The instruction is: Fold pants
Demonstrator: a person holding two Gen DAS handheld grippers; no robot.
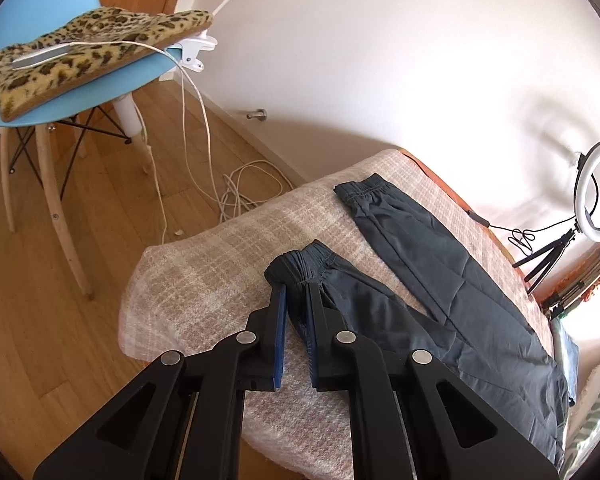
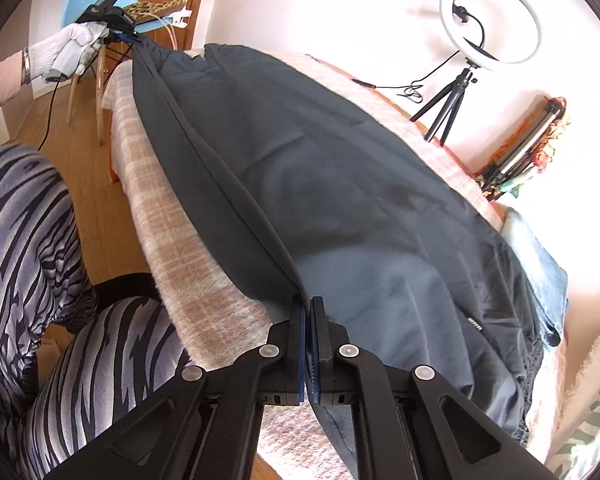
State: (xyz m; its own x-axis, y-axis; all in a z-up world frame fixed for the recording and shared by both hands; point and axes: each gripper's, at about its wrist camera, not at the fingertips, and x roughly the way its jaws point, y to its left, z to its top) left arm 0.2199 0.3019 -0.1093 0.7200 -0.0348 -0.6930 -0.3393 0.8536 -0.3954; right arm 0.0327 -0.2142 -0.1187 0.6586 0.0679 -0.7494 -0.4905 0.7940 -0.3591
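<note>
Two tools are in use, each closed on the dark navy pants (image 2: 320, 168). Nearest in the right wrist view, the right tool (image 2: 309, 312) has its blue pads pressed together on the pants' near edge, where a long side seam runs down to the jaws; no gap shows between the pads. In the left wrist view, the left tool (image 1: 298, 300) stands with its pads only slightly apart, pinching bunched fabric just below the gathered elastic cuff (image 1: 300, 262) of one leg.

The pants lie lengthwise on a bench covered by a beige plaid blanket (image 1: 220, 248). The gripped leg is lifted off the blanket at the cuff; the other leg lies flat beside it, its cuff (image 1: 364, 188) farther along the blanket. In the right wrist view the fabric between the two tools is drawn into a taut ridge.

A person's zebra-striped trouser legs (image 2: 32, 240) sit at the bench's near side. A white-gloved hand (image 2: 68, 54) holds the left tool's handle.

Beyond the bench, white cables (image 1: 240, 188) trail across the wooden floor. A blue chair (image 1: 80, 96) carries a leopard-print cushion (image 1: 88, 48) and a white clamp (image 1: 198, 50). A ring light on a black tripod (image 2: 490, 20) stands against the white wall.
</note>
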